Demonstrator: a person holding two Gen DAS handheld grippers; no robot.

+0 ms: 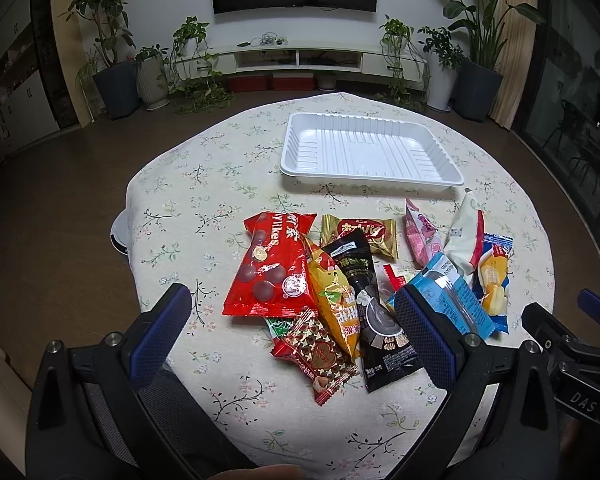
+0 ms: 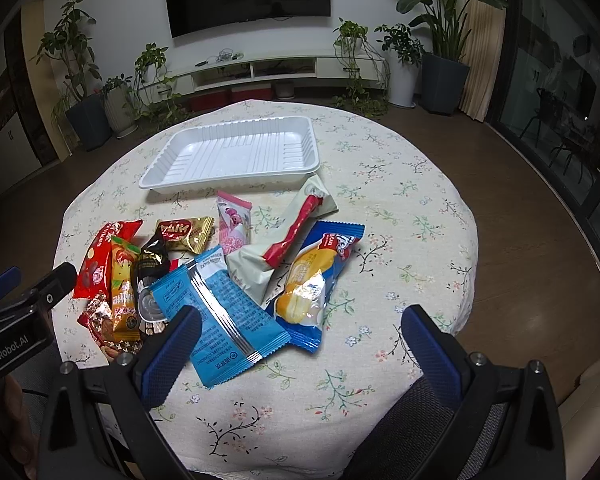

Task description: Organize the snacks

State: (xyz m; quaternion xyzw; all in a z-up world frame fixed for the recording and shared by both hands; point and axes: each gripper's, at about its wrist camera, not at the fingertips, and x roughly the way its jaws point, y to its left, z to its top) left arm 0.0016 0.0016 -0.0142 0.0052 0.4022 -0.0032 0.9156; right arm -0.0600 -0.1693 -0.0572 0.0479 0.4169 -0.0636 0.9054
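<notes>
While both tools hang wide apart and empty over the near edge of the floral-clothed counter (image 1: 204,184), the snacks lie in a loose heap just ahead of them. The left tool (image 1: 292,340) faces the red chocolate bag (image 1: 270,266), yellow packet (image 1: 334,300) and black sachet (image 1: 374,308), and the right tool (image 2: 300,348) faces the light blue packet (image 2: 220,316) and blue cake wrapper (image 2: 316,284). Beyond the heap, the white tray (image 1: 296,148) sits bare, apart from every packet.

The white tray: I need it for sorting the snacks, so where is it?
The white tray sits empty at the table's far side, just beyond the snack pile, nearest the pink packet and gold packet.
</notes>
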